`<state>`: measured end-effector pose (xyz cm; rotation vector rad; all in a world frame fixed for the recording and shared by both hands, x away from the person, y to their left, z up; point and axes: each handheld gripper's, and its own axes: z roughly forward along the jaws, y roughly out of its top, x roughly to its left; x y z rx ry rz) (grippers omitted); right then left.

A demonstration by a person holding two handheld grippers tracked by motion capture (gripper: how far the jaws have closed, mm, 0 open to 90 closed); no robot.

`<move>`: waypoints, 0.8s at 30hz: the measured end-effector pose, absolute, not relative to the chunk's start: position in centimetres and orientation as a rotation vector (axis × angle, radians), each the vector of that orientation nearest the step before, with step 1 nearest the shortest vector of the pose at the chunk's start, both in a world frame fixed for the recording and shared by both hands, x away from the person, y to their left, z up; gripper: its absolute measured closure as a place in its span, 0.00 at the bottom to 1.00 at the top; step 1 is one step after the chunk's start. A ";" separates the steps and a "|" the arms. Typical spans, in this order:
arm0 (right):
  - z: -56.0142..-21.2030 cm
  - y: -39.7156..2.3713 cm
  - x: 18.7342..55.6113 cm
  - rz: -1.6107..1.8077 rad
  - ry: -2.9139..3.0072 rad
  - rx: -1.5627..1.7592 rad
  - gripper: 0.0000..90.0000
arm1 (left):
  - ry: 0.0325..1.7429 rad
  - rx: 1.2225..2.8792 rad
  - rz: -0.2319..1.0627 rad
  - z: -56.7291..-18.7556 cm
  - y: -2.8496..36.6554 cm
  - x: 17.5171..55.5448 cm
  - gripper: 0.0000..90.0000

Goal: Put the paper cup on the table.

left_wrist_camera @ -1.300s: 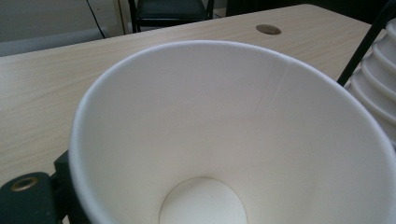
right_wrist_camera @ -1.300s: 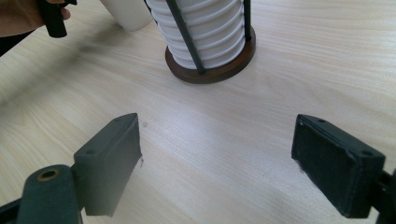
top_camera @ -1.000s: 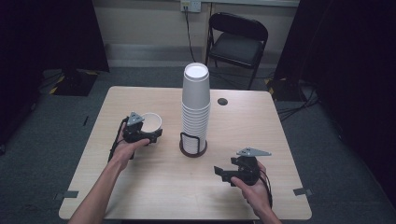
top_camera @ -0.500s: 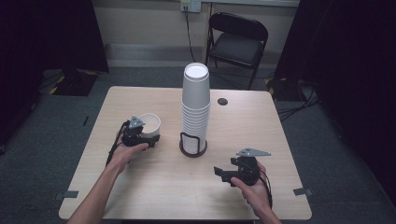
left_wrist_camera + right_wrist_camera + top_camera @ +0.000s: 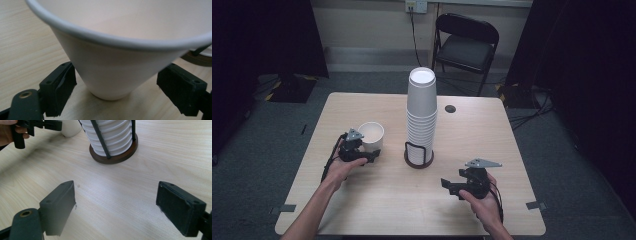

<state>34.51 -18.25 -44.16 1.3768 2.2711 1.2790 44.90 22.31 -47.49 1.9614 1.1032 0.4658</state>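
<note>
Left gripper view: plain white paper cup [image 5: 112, 67], empty, upright on worktop [image 5: 25, 37], pinched low by just-closed fingers of left gripper [image 5: 116, 75]. Right gripper [image 5: 116, 202] fingers wide apart, empty. Wire holder [image 5: 418, 159] carrying tall cup stack [image 5: 422, 115].

Each tool [image 5: 371, 156] is black — blocky screw-holed pads, trailing black cable, and a grey three-cornered plate on top.

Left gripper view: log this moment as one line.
left gripper: jaws just closed on upright white paper cup | right gripper: open over wooden table
</note>
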 end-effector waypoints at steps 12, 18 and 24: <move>-44.0 -18.6 34.5 1.286 2.252 1.382 0.17 | 1.078 1.902 0.510 -45.8 23.4 42.5 0.18; -44.0 -18.8 34.5 1.285 2.247 1.389 0.17 | 1.060 1.855 0.479 -45.0 23.2 41.1 0.18; -43.9 -19.0 34.5 1.288 2.235 1.395 0.17 | 1.038 1.840 0.460 -44.0 22.7 38.9 0.18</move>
